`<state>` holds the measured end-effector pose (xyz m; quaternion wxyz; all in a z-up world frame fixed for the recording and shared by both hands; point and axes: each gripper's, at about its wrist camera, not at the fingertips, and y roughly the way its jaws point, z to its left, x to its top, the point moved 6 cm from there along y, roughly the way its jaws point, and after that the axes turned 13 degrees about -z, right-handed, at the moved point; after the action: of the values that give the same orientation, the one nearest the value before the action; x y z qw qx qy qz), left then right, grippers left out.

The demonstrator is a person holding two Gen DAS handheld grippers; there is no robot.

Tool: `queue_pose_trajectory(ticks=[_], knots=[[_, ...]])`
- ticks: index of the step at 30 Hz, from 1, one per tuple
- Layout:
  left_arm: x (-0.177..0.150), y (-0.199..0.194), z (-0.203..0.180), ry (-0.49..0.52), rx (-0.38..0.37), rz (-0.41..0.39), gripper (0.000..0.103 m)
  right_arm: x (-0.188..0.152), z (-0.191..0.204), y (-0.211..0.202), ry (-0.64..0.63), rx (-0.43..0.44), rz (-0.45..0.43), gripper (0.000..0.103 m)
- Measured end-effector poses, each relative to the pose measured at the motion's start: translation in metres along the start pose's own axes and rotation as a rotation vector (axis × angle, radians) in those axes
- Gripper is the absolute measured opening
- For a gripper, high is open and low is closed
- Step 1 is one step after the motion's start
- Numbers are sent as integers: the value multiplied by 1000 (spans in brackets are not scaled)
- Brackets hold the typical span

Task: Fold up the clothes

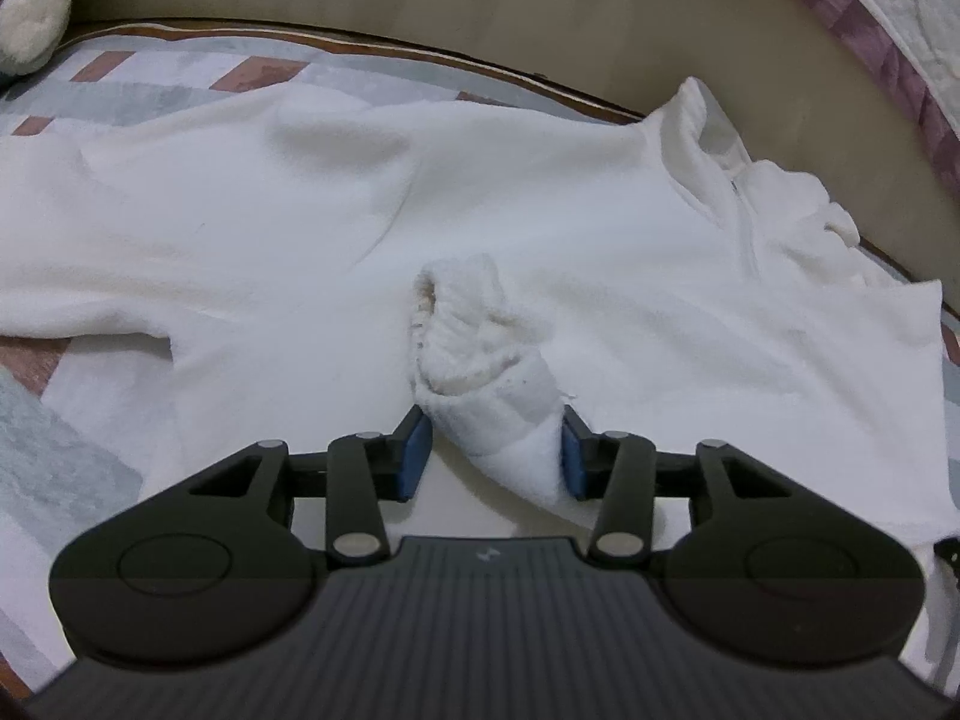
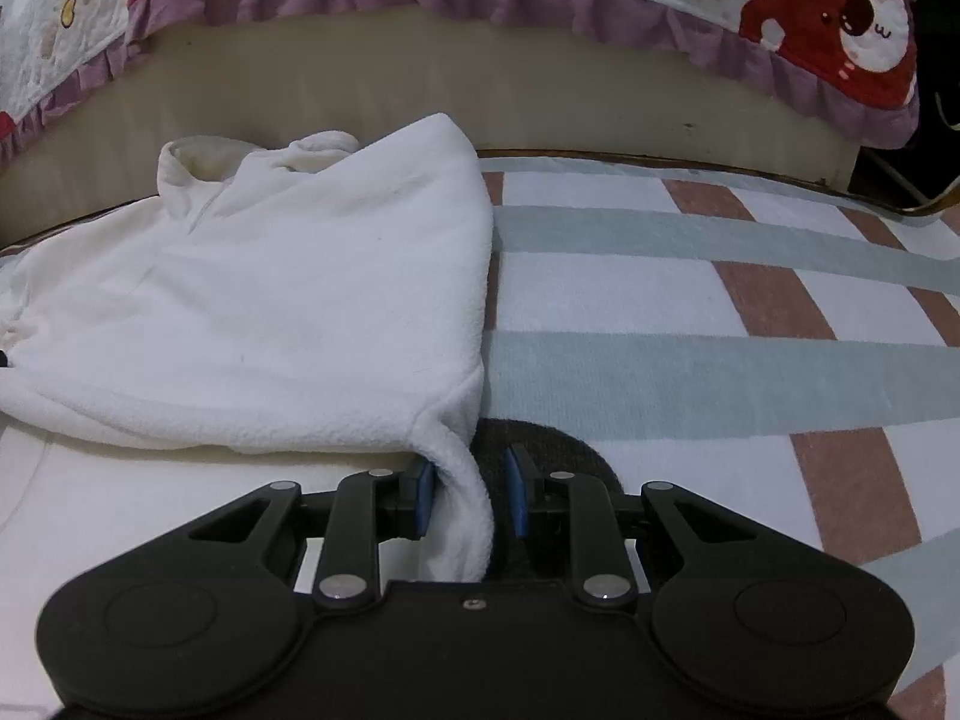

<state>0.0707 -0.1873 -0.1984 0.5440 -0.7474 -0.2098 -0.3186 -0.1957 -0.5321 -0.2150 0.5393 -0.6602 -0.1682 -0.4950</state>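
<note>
Both grippers' fingers stand apart, sleeve cuff [image 1: 480, 354] and fleece hem [image 2: 462, 516] hiding any contact.

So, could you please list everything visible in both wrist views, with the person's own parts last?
White fleece top: one, white, spread on the bed, one side folded over.
Sleeve cuff: one, white, lying on the top's middle, between the left tool's fingers.
Collar: one, white, at the top's far end by the bed frame.
Bedsheet: one, white with grey-green and reddish-brown stripes, under the top.
Bed frame: one, beige, along the far edge.
Quilt: one, white with red cartoon figures and a purple ruffle, draped over the frame.
Plush toy: one, white, far left corner.
Left tool: one, black with blue pads, open around the cuff.
Right tool: one, black with blue pads, open around the top's folded edge.
</note>
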Motion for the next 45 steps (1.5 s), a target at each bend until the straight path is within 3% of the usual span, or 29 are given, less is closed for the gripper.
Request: queue_pose_trajectory(ticks=[7,11,17,18,19,21,22,26,29,32,36,45], knots=[[-3,-3,-3,10,48,-23,40,-3,-2,-2,8,0,-23,29],[14,-19,2,39,39,-62,42,-2,-2,-2,-4,4,-19,29],[53,-40,77,74,150,-92,40,2,4,-1,-86,-17,14,32],[56,-45,101,32,171,-96,41,3,6,-1,-99,-27,18,35],[58,-51,126,-9,193,-100,44,3,8,-1,-115,-44,21,45],[63,-61,175,-100,235,-107,51,5,12,-2,-155,-73,33,51],[60,-63,203,-201,242,-110,56,7,14,-4,-175,-83,41,52],[53,-72,300,-555,295,-145,57,24,25,-27,-173,-60,1,52],[61,-78,336,-620,360,-221,57,43,43,-49,-126,-3,-82,52],[68,-77,358,-648,397,-289,53,56,70,-56,-116,71,-99,52],[64,-68,365,-668,395,-277,46,62,113,-52,-104,176,-74,52],[54,-45,380,-715,390,-252,46,57,208,-46,-155,392,-1,52]])
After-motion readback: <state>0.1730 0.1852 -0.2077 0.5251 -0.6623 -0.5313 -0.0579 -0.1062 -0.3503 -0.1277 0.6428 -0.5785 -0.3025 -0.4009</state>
